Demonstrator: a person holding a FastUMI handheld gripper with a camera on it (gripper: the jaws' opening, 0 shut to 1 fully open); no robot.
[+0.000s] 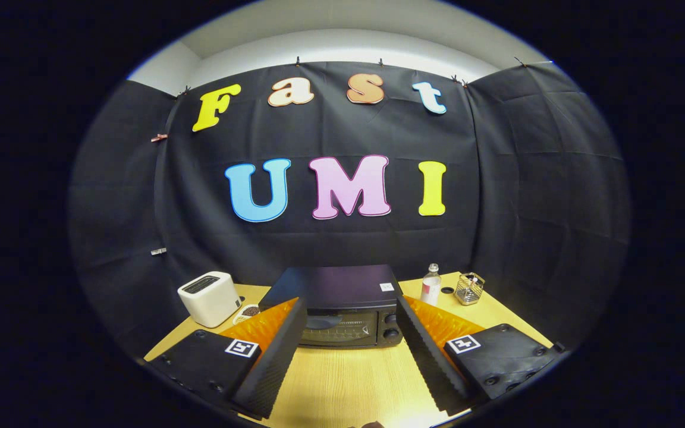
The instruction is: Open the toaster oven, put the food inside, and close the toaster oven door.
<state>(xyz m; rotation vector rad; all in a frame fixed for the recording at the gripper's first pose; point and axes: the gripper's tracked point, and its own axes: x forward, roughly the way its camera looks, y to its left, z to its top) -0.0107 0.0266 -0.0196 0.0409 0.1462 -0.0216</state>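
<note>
A black toaster oven point(342, 303) stands on the wooden table point(342, 380), against the back cloth wall. Its glass door point(336, 328) is shut, with two knobs point(391, 326) to the right of it. My gripper point(349, 324) is open, held above the table with the oven just ahead of its fingers, and its fingers point(280, 351) spread about as wide as the oven's front. Nothing is between them. No food item is clearly visible; a small bowl point(248, 312) with something dark in it sits left of the oven, partly hidden by the left finger.
A white pop-up toaster point(209, 297) stands left of the oven. To the right of the oven are a clear bottle point(431, 284), a small dark round thing point(447, 290) and a wire basket point(470, 288). Black cloth walls close in the table's back and sides.
</note>
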